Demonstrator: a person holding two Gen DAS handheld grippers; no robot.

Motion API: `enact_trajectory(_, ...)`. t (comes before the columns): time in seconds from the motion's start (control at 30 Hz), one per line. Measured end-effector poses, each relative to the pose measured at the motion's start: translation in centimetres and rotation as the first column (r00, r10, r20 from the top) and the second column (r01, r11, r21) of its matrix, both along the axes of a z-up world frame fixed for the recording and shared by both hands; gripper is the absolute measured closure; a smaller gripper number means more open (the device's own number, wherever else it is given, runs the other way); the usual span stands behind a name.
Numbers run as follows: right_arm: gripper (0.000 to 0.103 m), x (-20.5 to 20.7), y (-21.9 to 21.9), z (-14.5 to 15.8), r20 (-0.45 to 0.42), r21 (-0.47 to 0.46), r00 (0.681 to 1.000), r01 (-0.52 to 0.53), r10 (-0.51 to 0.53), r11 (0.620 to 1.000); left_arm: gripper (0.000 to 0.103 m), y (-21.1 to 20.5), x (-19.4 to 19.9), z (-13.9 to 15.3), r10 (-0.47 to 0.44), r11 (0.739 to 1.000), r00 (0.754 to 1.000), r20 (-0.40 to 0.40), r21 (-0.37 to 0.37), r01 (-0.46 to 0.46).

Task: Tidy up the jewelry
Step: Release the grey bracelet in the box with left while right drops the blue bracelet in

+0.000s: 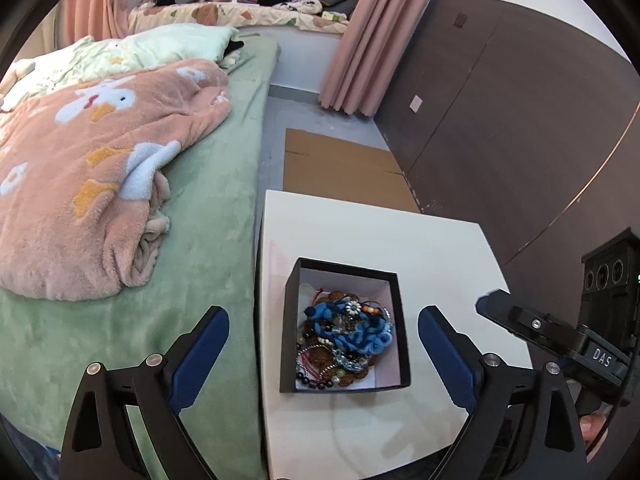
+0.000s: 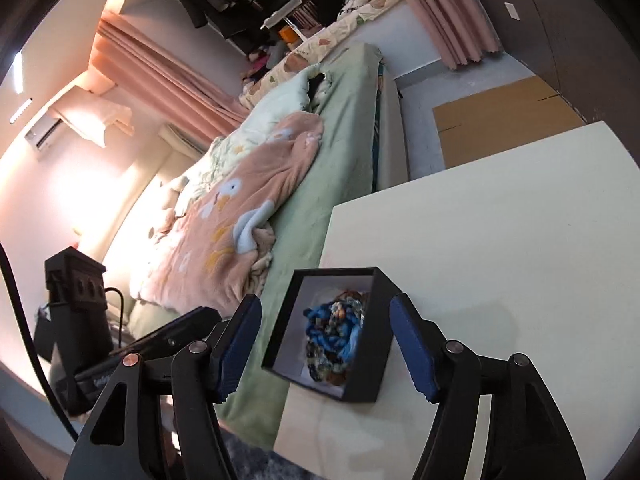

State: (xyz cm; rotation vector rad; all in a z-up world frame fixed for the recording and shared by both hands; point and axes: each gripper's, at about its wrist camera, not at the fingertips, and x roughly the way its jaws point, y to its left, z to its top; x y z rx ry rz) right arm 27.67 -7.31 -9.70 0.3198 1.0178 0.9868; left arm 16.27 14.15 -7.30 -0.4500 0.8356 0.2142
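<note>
A black box with a white inside stands on a white table. It holds a tangled pile of jewelry: blue yarn cords, beads and chains. My left gripper is open and empty, above the box with the box between its fingers. My right gripper is open and empty, also framing the box and jewelry from the near side. The right gripper shows at the right edge of the left wrist view.
A bed with a green sheet and a pink blanket runs along the table's left side. Flat cardboard lies on the floor beyond the table. A dark wall panel stands to the right.
</note>
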Motion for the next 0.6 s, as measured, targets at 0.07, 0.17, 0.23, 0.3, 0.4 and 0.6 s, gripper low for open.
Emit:
enact_trajectory(0.07,0.035,-0.3,-1.4,0.1,-0.003,0.011,1.000,0.018,-0.018,1.000,0.007,-0.4,-0.3,0.3,-0.003,1.000,1.000,0.003,-0.006,0.003)
enact_trajectory(0.17,0.035,-0.8,-3.0,0.0,-0.001,-0.006,0.999,0.051,-0.051,0.999,0.007,-1.1,-0.8,0.9,-0.012,1.000,1.000,0.023,-0.016,0.013)
enact_trajectory(0.23,0.035,-0.9,-3.6,0.2,-0.001,-0.024,0.998,0.069,-0.069,0.997,0.007,-1.5,-1.1,1.4,-0.023,1.000,0.999,0.035,-0.018,0.024)
enact_trajectory(0.3,0.035,-1.4,-4.3,0.4,0.006,-0.040,0.996,0.084,-0.084,0.996,0.006,-2.1,-1.5,1.8,-0.035,0.999,0.998,0.045,-0.013,0.035)
enact_trajectory(0.4,0.035,-2.5,-5.3,1.1,0.023,-0.052,0.994,0.108,-0.107,0.993,0.005,-2.6,-2.0,2.3,-0.048,0.999,0.998,0.051,-0.007,0.049)
enact_trajectory(0.6,0.035,-4.4,-7.5,3.0,0.055,-0.060,0.988,0.146,-0.143,0.987,0.002,-3.9,-3.2,3.9,-0.076,0.997,0.995,0.071,0.002,0.076)
